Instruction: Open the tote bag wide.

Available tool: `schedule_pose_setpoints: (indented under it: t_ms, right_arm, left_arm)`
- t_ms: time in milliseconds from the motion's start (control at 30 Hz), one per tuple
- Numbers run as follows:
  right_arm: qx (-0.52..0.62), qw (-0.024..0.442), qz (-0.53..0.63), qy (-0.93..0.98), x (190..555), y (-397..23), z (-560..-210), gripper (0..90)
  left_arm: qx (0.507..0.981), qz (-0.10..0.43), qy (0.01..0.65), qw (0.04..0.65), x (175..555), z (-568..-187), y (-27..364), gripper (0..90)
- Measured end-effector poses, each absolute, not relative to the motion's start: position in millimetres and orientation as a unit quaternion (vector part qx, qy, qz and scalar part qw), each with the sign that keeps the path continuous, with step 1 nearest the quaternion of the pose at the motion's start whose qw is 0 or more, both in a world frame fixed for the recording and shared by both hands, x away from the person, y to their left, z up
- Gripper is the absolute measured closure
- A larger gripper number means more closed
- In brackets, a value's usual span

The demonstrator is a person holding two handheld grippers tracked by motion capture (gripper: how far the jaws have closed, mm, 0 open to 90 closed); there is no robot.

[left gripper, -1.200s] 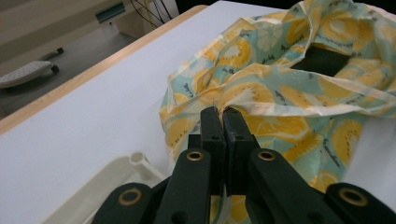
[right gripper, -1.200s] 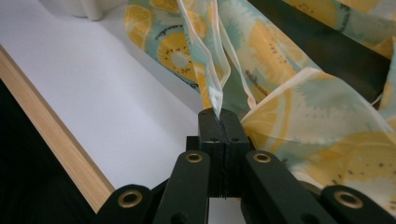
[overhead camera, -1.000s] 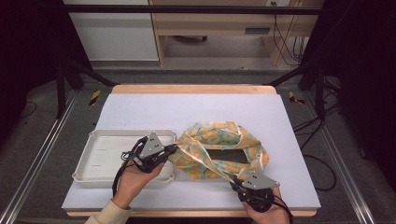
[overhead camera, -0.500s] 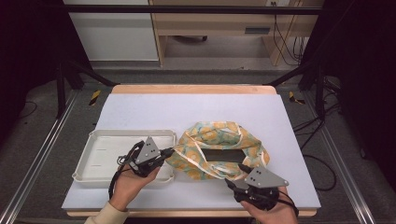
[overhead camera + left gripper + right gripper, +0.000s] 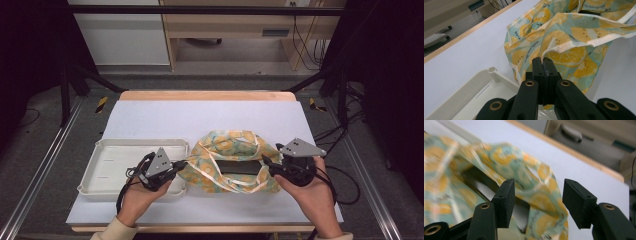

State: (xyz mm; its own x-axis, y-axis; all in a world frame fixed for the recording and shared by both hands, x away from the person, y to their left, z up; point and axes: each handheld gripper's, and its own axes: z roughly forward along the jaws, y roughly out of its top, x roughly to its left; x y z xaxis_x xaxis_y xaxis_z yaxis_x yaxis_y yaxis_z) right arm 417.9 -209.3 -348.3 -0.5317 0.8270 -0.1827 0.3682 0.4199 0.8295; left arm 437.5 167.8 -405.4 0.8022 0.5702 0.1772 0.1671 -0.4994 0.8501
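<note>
Nearest the camera in the high view, two hands come in from the bottom edge. Left gripper (image 5: 176, 164): jaws clenched tight on a fold of the bag's (image 5: 231, 161) left edge; in the left gripper view the pads (image 5: 543, 65) meet with the lemon-print cloth (image 5: 564, 40) pinched between them. It sits over the right end of the white tray (image 5: 112, 155).

Right gripper (image 5: 265, 164): held in the right hand (image 5: 312, 192) at the bag's right side, raised off the desk (image 5: 210, 115). Jaws released and standing apart; they have just been closing a little, after opening wider. In the right gripper view the cloth (image 5: 499, 162) hangs between and beyond the jaws, blurred; neither pad presses on it as far as can be told.

Bag: teal with yellow citrus slices, cream handles, lying on the desk just right of the tray, mouth gaping upward, a dark flat thing (image 5: 239, 167) inside.

Farther back: bare white desk surface, wooden rear edge, then floor and cabinets (image 5: 120, 35).
</note>
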Motion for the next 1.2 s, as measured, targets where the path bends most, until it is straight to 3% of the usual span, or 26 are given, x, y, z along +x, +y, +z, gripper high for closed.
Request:
schedule_pose_setpoints:
  t_ms: [233,400,500,667,833,1000,1033,1133,1167,1200]
  right_arm:
    - [0.382,0.256,0.358,0.812,419.2,-209.6,-382.7,47.7]
    - [0.354,0.228,0.353,0.835,396.3,-201.0,-406.5,49.2]
    - [0.346,0.221,0.342,0.845,393.8,-197.6,-412.1,46.5]
    - [0.317,0.204,0.354,0.856,397.9,-188.4,-400.3,33.0]
    - [0.29,0.207,0.35,0.866,403.2,-174.7,-393.6,31.7]
    - [0.269,0.182,0.329,0.887,412.5,-150.2,-408.1,30.1]
    - [0.269,0.18,0.324,0.889,412.7,-147.3,-411.2,31.1]
    - [0.277,0.202,0.298,0.891,413.7,-143.8,-416.1,47.3]
    - [0.277,0.202,0.298,0.891,413.7,-143.8,-416.1,47.3]
    - [0.291,0.209,0.302,0.883,415.8,-145.6,-415.6,67.5]
  left_arm:
    - [0.834,0.227,0.22,0.453,436.7,-403.2,168.0,90.0]
    - [0.832,0.224,0.219,0.457,434.7,-402.0,166.5,90.0]
    - [0.833,0.224,0.217,0.457,433.5,-401.5,165.7,90.0]
    - [0.829,0.225,0.216,0.465,431.9,-398.3,166.4,90.0]
    - [0.826,0.224,0.217,0.469,431.2,-396.8,167.5,90.0]
    - [0.817,0.231,0.216,0.483,427.6,-387.0,171.1,90.0]
    - [0.815,0.232,0.215,0.486,427.1,-384.7,172.1,90.0]
    - [0.811,0.226,0.216,0.495,426.1,-380.6,174.6,90.0]
    - [0.811,0.226,0.216,0.495,426.1,-380.6,174.6,90.0]
    - [0.812,0.222,0.216,0.496,425.3,-379.8,174.9,90.0]
